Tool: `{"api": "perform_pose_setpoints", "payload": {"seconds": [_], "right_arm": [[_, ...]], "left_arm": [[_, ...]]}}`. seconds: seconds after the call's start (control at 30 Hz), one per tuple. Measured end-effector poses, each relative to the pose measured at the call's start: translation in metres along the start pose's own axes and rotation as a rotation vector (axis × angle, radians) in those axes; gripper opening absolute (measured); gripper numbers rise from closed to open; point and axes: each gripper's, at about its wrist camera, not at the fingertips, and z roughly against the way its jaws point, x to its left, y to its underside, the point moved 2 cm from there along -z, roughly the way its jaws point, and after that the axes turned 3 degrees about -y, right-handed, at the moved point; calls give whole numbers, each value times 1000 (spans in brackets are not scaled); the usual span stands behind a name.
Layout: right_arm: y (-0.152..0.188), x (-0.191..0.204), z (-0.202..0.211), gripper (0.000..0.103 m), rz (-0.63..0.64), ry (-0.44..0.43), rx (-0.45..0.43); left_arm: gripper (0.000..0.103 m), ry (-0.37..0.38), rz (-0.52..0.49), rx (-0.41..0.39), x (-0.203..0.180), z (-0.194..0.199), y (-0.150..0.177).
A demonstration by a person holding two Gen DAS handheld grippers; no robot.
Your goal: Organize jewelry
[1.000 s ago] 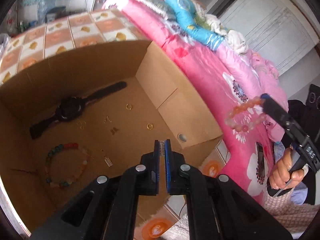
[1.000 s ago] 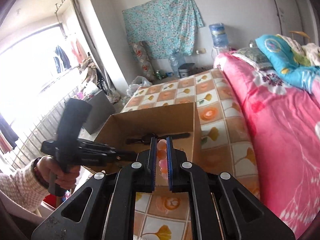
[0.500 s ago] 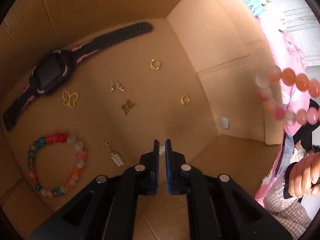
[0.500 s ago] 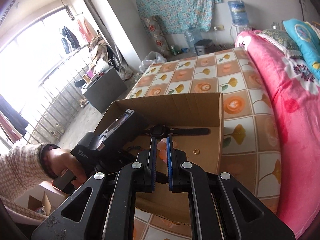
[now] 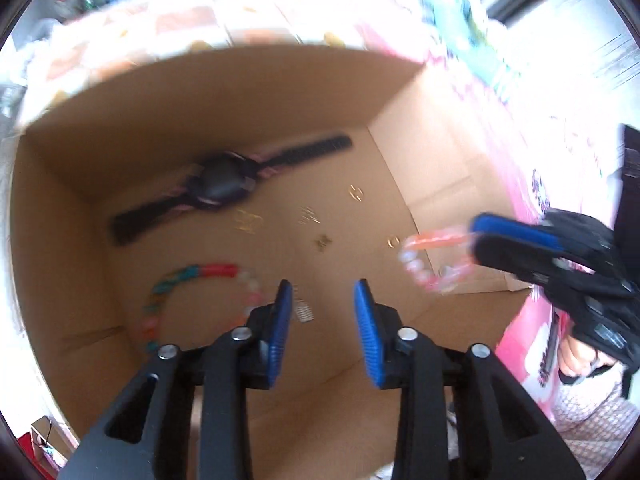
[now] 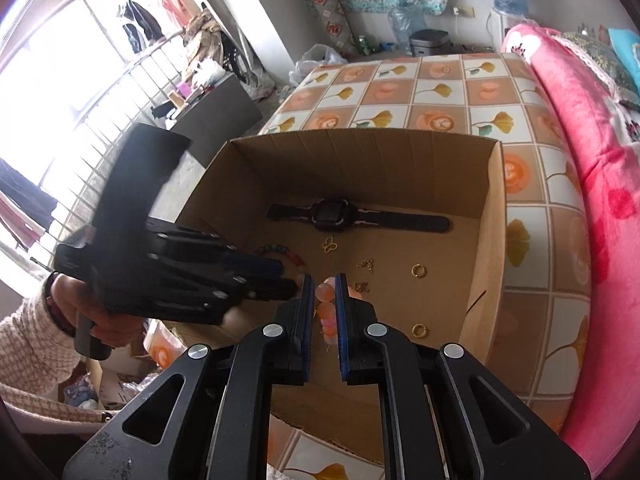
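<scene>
Left-wrist view motion-blurred, charms unreadable; left gripper [image 5: 322,304] jaws just opened, empty; right gripper [image 6: 322,292] still clamps pink bead bracelet [image 6: 325,305] over cardboard box [image 6: 494,216].

Left hand-held gripper [image 5: 322,292]: angled down, jaws just opened, nothing between.
Right hand-held gripper [image 6: 322,286]: angled down, jaws pinched close.
</scene>
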Motion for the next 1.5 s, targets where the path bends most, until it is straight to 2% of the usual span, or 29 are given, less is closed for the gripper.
{"api": "perform_pose_setpoints", "payload": {"seconds": [0.07,0.17,0.3,0.4,0.47,0.6,0.67,0.73,0.8,0.9,1.0,1.07,1.2,1.33,1.5], "right_arm": [[1,0,-2,14,12,49,14],[4,-1,6,15,1,72,1],[10,-1,27,15,-24,112,-61],[19,-2,48,19,-53,163,-139],[30,-5,65,29,-96,190,-203],[55,-4,89,37,-173,192,-292],[65,-2,96,50,-199,229,-332],[71,-8,96,56,-241,247,-352],[74,-21,88,57,-301,265,-336],[78,-47,65,57,-407,204,-259],[84,-56,42,58,-461,125,-186],[86,-52,36,53,-459,83,-163],[85,-36,40,53,-399,144,-159],[91,-26,46,53,-377,135,-158],[110,-22,59,53,-382,128,-172]], "left_arm": [[37,-10,16,-62,7,20,12],[42,-33,53,-163,20,50,31],[48,-96,62,-270,25,80,48],[55,-144,65,-334,35,98,58],[62,-175,70,-380,44,106,66],[73,-171,80,-442,48,118,82],[78,-201,94,-462,52,119,91],[79,-205,142,-451,61,113,98],[79,-184,187,-417,68,98,100],[79,-178,255,-364,77,79,102],[79,-83,295,-313,79,62,102],[79,-10,281,-291,72,55,103],[79,-42,275,-291,63,54,105],[79,-84,268,-294,58,59,110],[79,-68,265,-292,48,67,130]]}}
